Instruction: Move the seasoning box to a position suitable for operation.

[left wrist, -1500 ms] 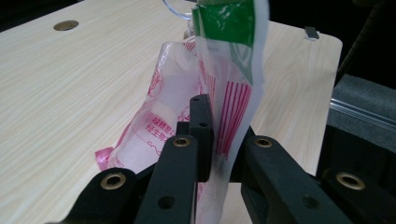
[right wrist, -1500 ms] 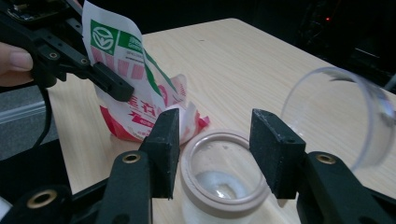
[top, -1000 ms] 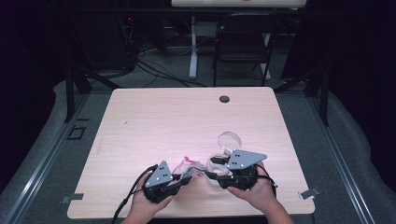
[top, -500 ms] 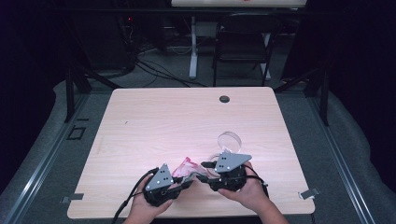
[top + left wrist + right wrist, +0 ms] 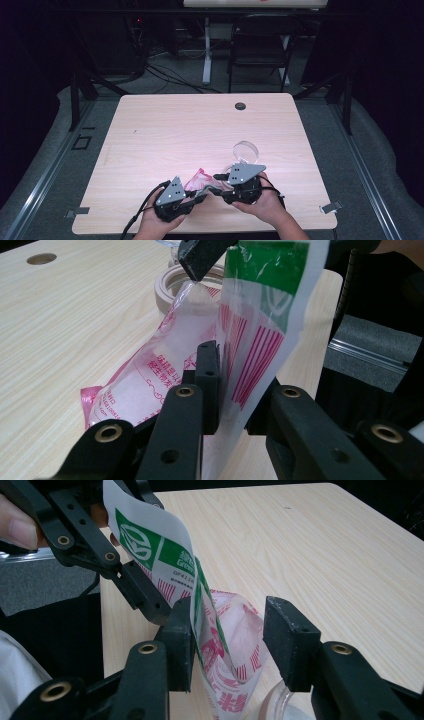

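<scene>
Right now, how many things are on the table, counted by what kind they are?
Plastic bag, printed pink and green: 1
Clear jar: 1
Black grippers, left and right: 2
Total: 4

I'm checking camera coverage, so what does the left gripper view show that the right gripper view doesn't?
The left gripper view shows a tape roll behind the bag and a round hole in the table top. The right gripper view shows green logo print on the bag's top, a clear jar rim at the bottom, and the right gripper with jaws apart around the bag. Both show the pink-printed plastic bag, the wooden table, and the left gripper pinching the bag.
</scene>
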The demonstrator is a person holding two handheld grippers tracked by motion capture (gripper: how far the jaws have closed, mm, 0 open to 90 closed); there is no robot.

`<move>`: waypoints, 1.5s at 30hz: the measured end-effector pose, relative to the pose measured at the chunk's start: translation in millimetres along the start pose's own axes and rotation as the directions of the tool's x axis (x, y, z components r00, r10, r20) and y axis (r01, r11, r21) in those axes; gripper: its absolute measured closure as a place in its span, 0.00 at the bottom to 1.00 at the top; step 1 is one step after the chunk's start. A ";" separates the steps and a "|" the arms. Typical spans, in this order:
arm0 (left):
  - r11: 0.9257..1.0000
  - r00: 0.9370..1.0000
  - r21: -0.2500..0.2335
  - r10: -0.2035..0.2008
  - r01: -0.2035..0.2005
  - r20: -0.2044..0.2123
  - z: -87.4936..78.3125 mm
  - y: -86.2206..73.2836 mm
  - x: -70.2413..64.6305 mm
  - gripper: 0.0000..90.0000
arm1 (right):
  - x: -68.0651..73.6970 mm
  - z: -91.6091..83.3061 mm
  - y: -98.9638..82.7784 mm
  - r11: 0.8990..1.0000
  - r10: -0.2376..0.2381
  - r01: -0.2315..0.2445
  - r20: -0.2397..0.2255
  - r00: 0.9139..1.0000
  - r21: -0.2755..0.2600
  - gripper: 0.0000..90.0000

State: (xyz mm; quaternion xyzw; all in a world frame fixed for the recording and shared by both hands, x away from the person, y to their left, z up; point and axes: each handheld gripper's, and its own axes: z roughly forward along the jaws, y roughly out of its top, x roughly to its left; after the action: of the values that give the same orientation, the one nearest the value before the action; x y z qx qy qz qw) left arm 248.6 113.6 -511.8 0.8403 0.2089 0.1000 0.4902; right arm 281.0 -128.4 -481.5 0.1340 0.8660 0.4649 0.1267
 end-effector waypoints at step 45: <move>0.998 0.993 0.041 -0.034 0.039 -0.116 -8.2 -22.1 8.4 0.60 | 3.4 12.0 5.2 0.995 -0.051 0.057 -0.081 0.995 0.085 1.00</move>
State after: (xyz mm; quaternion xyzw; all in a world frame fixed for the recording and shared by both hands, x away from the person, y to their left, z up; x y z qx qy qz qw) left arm 247.4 133.4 -527.2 0.8395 0.2541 0.1348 0.4609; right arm 282.5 -115.2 -483.9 0.0974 0.8932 0.4278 0.0989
